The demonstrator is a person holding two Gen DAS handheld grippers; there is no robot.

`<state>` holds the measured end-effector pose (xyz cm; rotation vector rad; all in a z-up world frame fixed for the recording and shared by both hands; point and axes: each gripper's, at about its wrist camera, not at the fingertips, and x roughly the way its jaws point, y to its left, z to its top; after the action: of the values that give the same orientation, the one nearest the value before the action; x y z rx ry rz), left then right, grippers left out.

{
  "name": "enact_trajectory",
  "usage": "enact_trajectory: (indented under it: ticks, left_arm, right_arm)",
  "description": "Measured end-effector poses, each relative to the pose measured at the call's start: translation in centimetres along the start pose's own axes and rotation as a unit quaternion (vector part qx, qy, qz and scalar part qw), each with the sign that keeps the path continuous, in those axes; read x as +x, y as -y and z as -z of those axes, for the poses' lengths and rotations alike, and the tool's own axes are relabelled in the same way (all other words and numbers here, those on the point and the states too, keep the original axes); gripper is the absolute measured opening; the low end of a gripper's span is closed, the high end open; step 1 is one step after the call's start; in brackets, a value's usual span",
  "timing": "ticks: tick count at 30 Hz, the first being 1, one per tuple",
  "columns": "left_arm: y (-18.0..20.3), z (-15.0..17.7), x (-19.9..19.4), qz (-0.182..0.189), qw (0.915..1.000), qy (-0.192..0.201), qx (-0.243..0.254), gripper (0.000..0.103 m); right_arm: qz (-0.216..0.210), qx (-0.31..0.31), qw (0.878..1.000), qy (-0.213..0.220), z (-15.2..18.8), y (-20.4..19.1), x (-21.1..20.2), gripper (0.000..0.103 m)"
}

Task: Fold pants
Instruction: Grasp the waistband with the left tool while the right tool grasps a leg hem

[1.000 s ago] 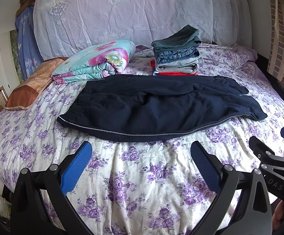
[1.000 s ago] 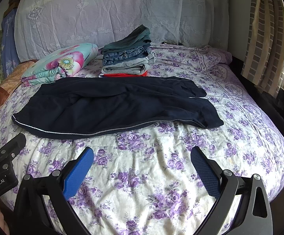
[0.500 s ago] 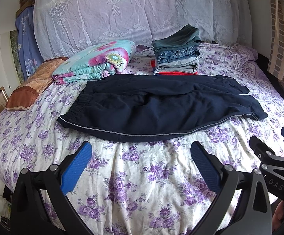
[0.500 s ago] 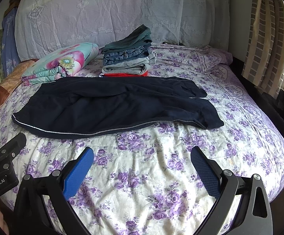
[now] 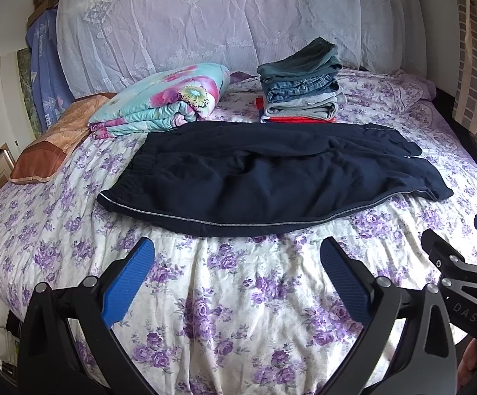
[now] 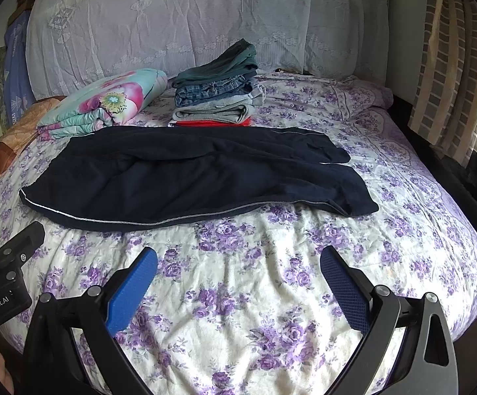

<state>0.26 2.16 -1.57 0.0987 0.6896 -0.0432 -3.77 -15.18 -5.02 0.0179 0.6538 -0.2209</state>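
Observation:
Dark navy pants with a thin pale side stripe lie flat across the bed, waistband to the left, leg ends to the right; they also show in the right wrist view. My left gripper is open and empty, above the bedspread in front of the pants' near edge. My right gripper is open and empty, also short of the pants. The right gripper's body shows at the right edge of the left wrist view, and the left gripper's at the left edge of the right wrist view.
A bed with a purple-flowered spread. Behind the pants stand a stack of folded clothes and a folded floral quilt. A brown pillow lies far left. A lace-covered headboard is behind, a curtain right.
Both views have crept very slightly; the pants sit a touch lower and right in the frames. Both grippers stay open and empty.

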Motion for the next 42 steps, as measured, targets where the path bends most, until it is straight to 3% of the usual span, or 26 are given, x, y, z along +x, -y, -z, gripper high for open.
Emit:
enact_trajectory:
  ticks: [8, 12, 14, 17, 19, 23, 24, 25, 26, 27, 30, 33, 37, 40, 42]
  left_arm:
    - [-3.0, -0.7, 4.9, 0.056, 0.9932, -0.090, -0.048, 0.098]
    - [-9.3, -3.4, 9.2, 0.057, 0.9849, -0.114, -0.117, 0.098]
    - [-12.7, -3.9, 11.8, 0.052, 0.9745, -0.136, -0.171, 0.098]
    - [-17.0, -3.4, 15.1, 0.082, 0.9458, -0.174, -0.262, 0.098]
    - [-18.3, -2.9, 16.2, 0.097, 0.9317, -0.183, -0.298, 0.098]
    - [-18.8, -2.2, 18.3, 0.117, 0.9159, -0.205, -0.325, 0.097]
    - [-18.9, -2.2, 19.0, 0.121, 0.9107, -0.209, -0.335, 0.093]
    - [-19.0, -2.3, 19.8, 0.131, 0.9068, -0.208, -0.342, 0.057]
    - [-19.1, -2.5, 20.6, 0.136, 0.9085, -0.212, -0.334, 0.011]
    - [-19.0, -2.8, 21.5, 0.130, 0.9134, -0.221, -0.316, 0.007]
    - [-19.6, -2.7, 21.9, 0.140, 0.9102, -0.208, -0.330, 0.006]
    - [-19.5, -2.3, 19.7, 0.121, 0.9281, -0.163, -0.312, 0.006]
    - [-19.9, -1.2, 17.7, 0.134, 0.9329, -0.119, -0.312, 0.006]
    - [-19.2, -0.9, 18.0, 0.116, 0.9445, -0.115, -0.285, 0.006]
    - [-19.0, -0.9, 18.5, 0.111, 0.9467, -0.115, -0.280, 0.006]
  right_arm:
    - [-0.011, 0.011, 1.000, -0.023, 0.6, 0.5, 1.8, 0.099]
    - [-0.012, 0.019, 0.999, -0.029, 0.7, 1.3, 2.2, 0.099]
    - [-0.012, 0.022, 0.999, -0.027, 0.8, 1.5, 2.1, 0.099]
    - [-0.009, 0.029, 0.999, -0.030, 0.9, 2.1, 2.4, 0.099]
    - [-0.007, 0.034, 0.999, -0.035, 1.1, 2.6, 2.7, 0.099]
    - [-0.004, 0.038, 0.998, -0.044, 1.1, 3.0, 3.3, 0.099]
    - [-0.002, 0.036, 0.998, -0.046, 1.1, 2.9, 3.4, 0.099]
    - [0.000, 0.034, 0.998, -0.047, 1.2, 2.9, 3.5, 0.099]
    - [0.002, 0.031, 0.998, -0.049, 1.3, 2.8, 3.6, 0.099]
    - [0.004, 0.030, 0.998, -0.050, 1.4, 3.0, 3.5, 0.099]
    - [0.014, 0.044, 0.998, -0.050, 1.4, 4.6, 3.4, 0.099]
    - [0.017, 0.073, 0.995, -0.071, 0.8, 8.5, 3.9, 0.099]
    - [0.002, 0.149, 0.981, -0.125, -1.5, 15.1, 5.9, 0.099]
    - [0.005, 0.200, 0.968, -0.154, -3.5, 18.9, 8.5, 0.099]
    - [-0.015, 0.230, 0.956, -0.179, -4.0, 20.3, 11.1, 0.099]
